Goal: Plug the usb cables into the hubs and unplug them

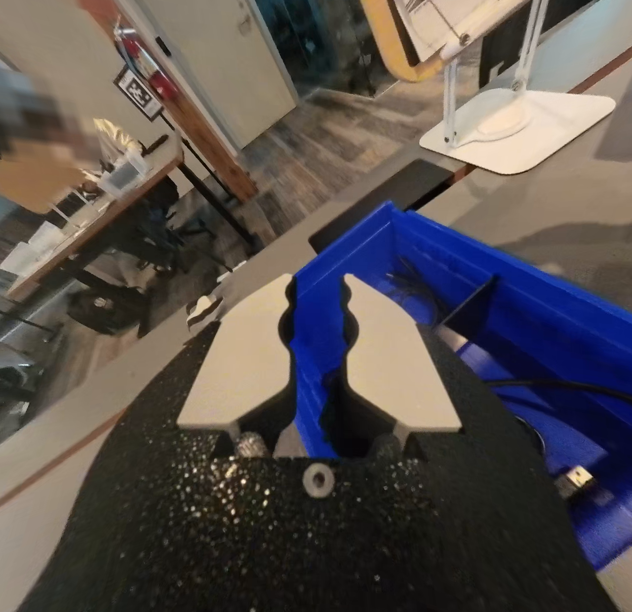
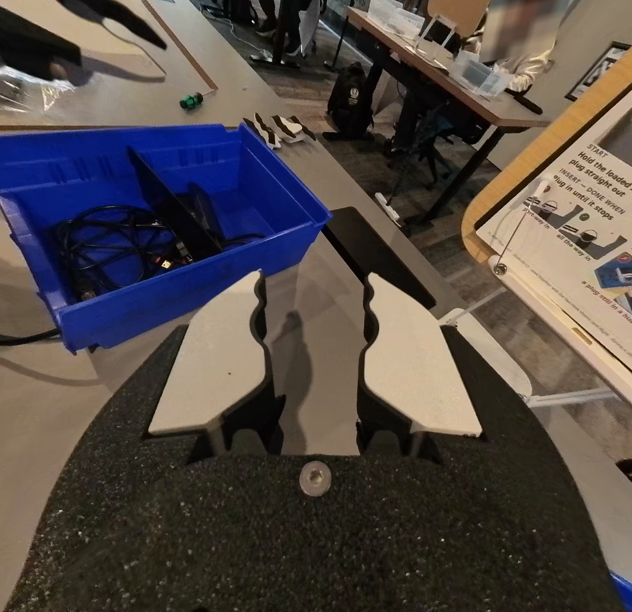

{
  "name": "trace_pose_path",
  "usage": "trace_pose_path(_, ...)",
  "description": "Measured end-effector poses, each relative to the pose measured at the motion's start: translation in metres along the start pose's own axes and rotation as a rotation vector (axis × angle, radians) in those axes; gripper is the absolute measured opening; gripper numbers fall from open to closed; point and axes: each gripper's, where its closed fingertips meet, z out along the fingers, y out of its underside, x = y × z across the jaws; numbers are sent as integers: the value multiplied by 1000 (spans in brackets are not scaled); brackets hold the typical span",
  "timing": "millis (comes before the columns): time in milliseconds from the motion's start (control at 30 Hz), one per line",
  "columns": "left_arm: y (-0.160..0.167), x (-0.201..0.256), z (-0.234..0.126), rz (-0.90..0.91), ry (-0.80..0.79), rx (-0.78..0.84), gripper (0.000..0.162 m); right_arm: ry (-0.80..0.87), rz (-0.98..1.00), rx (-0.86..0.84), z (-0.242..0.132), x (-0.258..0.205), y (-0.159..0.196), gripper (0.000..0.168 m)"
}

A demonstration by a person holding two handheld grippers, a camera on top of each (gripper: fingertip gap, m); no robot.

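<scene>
The left gripper [image 1: 318, 281], two pale grey fingers with wavy black inner edges on a gritty black body, hangs with its jaws parted and nothing between them, poised over the near corner wall of a deep blue plastic bin [image 1: 427, 250] that fills the view from 12 to 4 o'clock of the fingertips. A black divider plate [image 1: 468, 305] splits the bin at about 2 o'clock, and a thin black cable [image 1: 561, 388] crosses the bin floor at 3 o'clock, with a metal plug end [image 1: 578, 484] at about 4 o'clock. The right gripper [image 2: 314, 275], of the same build, is likewise released and empty, held above the bare grey tabletop [image 2: 307, 171], well apart from the bin. In the right wrist view the blue bin [image 2: 191, 298] lies at 10 o'clock of the fingertips; the tangle of black usb cables [image 2: 102, 240] sits in its left compartment, and a flat black hub [image 2: 201, 202] leans against the divider [image 2: 160, 195] in the right one. A black mat [image 2: 372, 250] lies on the table at 1 o'clock, a green-handled screwdriver [image 2: 191, 100] at 11 o'clock far off, and spare wavy gripper pads [image 2: 280, 130] at 12 o'clock near the bin's far corner. A white-framed instruction sheet [image 2: 561, 226] stands at 3 o'clock.
</scene>
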Motion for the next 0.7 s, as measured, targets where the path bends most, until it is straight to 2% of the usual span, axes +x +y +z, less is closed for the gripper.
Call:
trace_pose_path(100, 2, 13, 7, 6, 58, -18, 30, -4, 9, 31, -8, 2, -5, 53)
trace_pose_path(300, 20, 27, 30, 93, 81, -155, 38, 62, 37, 91, -41, 28, -6, 51)
trace_pose_path(400, 31, 34, 47, 166, 155, -312, 45, 125, 86, 116, -58, 50, 1, 51)
trace_pose_path(533, 48, 35, 76, 293, 222, -491, 47, 148, 144, 157, -74, 66, 8, 50)
trace_pose_path(700, 85, 64, 104, 197, 462, -753, 43, 178, 156, 194, -90, 74, 9, 45)
